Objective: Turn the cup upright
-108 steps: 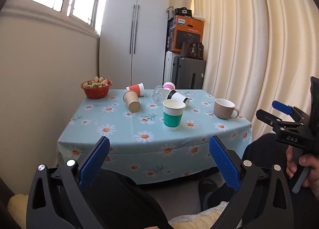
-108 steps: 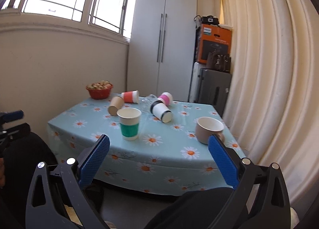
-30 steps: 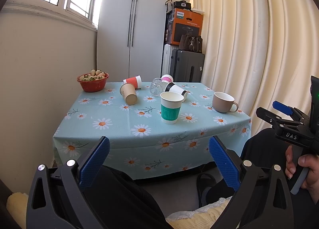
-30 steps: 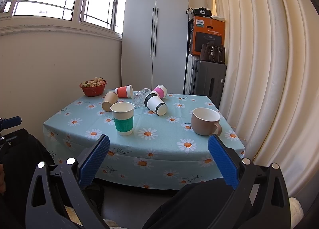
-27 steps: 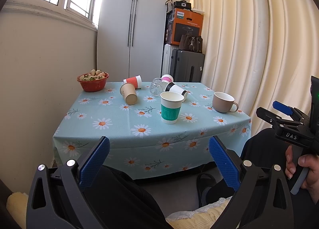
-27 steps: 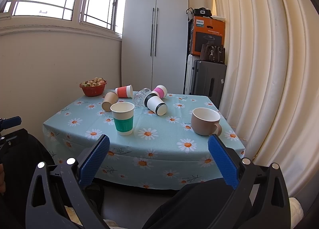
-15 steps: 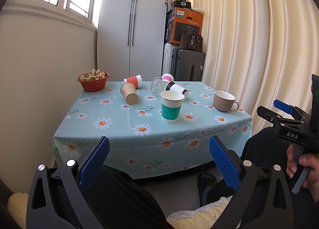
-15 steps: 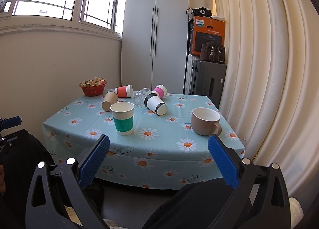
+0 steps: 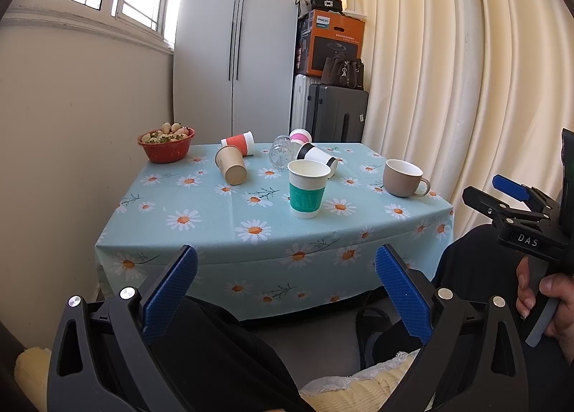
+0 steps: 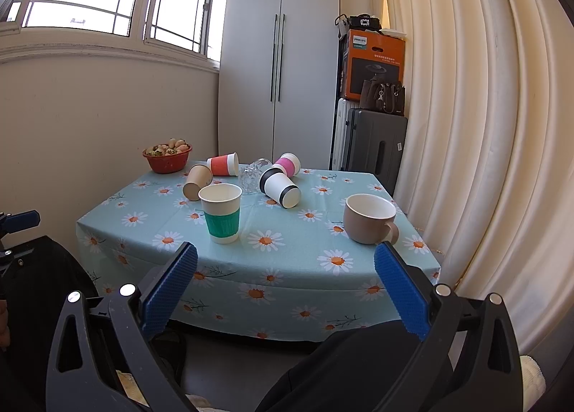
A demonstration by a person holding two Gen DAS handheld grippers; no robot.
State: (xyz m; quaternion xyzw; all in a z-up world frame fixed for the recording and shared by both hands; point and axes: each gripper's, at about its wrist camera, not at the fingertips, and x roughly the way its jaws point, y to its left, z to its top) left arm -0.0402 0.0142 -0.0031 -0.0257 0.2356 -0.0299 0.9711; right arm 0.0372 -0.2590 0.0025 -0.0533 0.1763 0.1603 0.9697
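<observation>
Several paper cups lie on their sides at the back of the daisy tablecloth [image 9: 201,232]: a brown one [image 9: 231,169] [image 10: 196,181], a red one [image 9: 238,142] [image 10: 223,163], a pink one [image 10: 287,164] and a black-banded white one [image 9: 317,159] [image 10: 280,187]. A clear glass [image 10: 253,173] also lies there. A green-sleeved cup [image 9: 307,188] [image 10: 220,212] and a beige mug [image 9: 403,178] [image 10: 370,219] stand upright. My left gripper [image 9: 286,295] and right gripper [image 10: 285,291] are open and empty, held back from the table's front edge.
A red bowl of food [image 9: 166,144] sits at the back left corner by the wall. A white cupboard [image 9: 236,53], suitcases [image 10: 373,150] and an orange box [image 10: 373,65] stand behind the table. A curtain [image 10: 484,125] hangs on the right.
Over 3.6 seconds both grippers have drawn back slightly from the table. In the last second almost nothing has moved. Both grippers stay open.
</observation>
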